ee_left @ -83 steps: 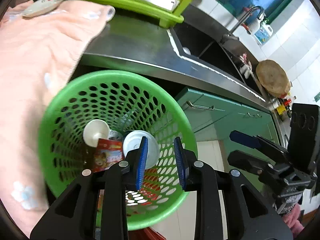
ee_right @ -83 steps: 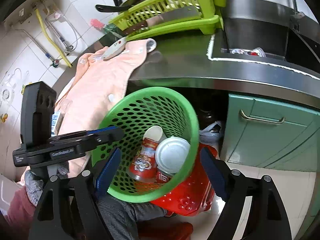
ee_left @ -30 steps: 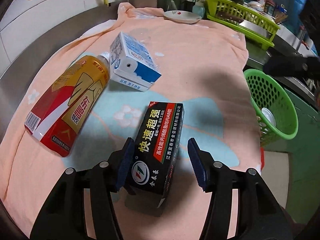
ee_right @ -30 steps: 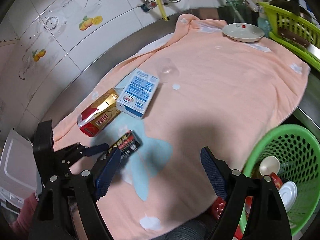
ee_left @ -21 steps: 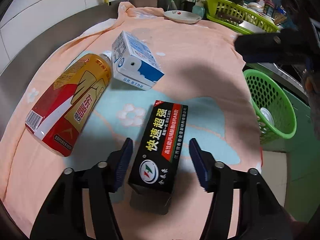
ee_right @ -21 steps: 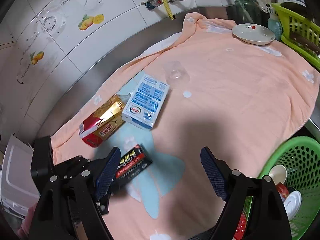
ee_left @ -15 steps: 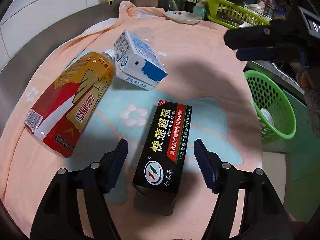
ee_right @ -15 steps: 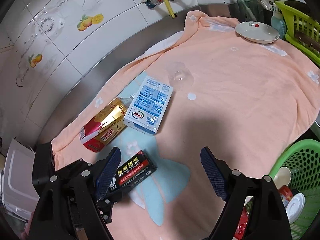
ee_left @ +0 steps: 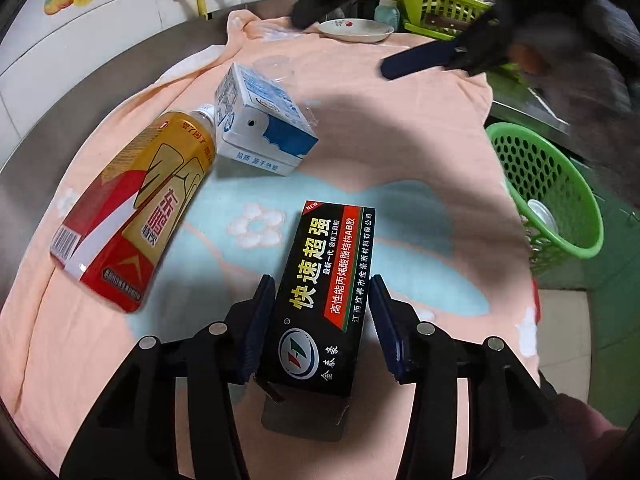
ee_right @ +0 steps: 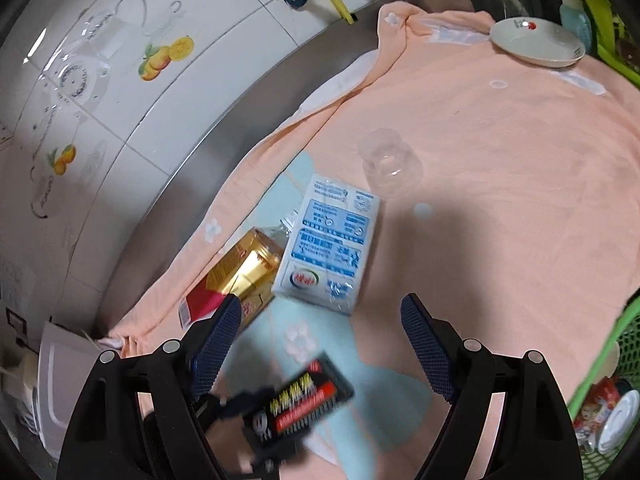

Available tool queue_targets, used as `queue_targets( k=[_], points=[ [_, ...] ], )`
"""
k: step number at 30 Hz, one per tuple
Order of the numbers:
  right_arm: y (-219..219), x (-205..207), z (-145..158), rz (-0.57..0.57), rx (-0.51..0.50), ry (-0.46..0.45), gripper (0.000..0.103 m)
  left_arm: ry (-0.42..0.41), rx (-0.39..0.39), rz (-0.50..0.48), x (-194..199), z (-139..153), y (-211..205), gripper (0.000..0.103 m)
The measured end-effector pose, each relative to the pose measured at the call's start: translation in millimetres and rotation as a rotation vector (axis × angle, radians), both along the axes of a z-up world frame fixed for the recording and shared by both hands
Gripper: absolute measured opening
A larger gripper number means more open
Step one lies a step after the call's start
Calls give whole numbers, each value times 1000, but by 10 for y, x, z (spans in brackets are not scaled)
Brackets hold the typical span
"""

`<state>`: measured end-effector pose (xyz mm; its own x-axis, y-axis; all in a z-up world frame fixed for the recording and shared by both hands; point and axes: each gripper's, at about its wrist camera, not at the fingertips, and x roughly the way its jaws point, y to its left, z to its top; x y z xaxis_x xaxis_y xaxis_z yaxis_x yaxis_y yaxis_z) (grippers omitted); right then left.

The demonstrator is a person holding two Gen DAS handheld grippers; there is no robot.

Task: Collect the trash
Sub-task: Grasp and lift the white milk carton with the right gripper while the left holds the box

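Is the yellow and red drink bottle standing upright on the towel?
No, the drink bottle lies on its side on the peach towel, its cap end against the blue-and-white carton.

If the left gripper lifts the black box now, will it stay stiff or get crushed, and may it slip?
The black box looks like thin cardboard with an open end flap, so probably light and a little crushable. Its flat sides sit between the left gripper pads, so slipping seems unlikely. It should not roll.

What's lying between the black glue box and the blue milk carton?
Nothing: only bare towel separates the black glue box from the milk carton, clearest in the left wrist view.
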<state>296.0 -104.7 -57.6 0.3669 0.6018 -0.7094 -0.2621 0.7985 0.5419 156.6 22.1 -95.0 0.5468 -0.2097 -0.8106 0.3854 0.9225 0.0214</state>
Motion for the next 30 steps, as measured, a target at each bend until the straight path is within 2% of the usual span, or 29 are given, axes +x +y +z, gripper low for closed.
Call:
queue_targets(
  k=[12,24,26,28,30],
  points=[
    [283,429,-310,-55,58,116,79,-34,-106,78,-228,243,388,47],
    [470,601,-480,-47,17,126,79,-47,-146,112,-347,297,536,47],
    [482,616,-509,-42,16,127,76,-46,-152,116,-351,297,531,47],
    [479,605,-522,-31,5,126,67,-43,-153,121,-352,287,530,47],
    [467,573,-516,-25,4,120,66,-44,-152,123,-347,293,532,47]
  ],
)
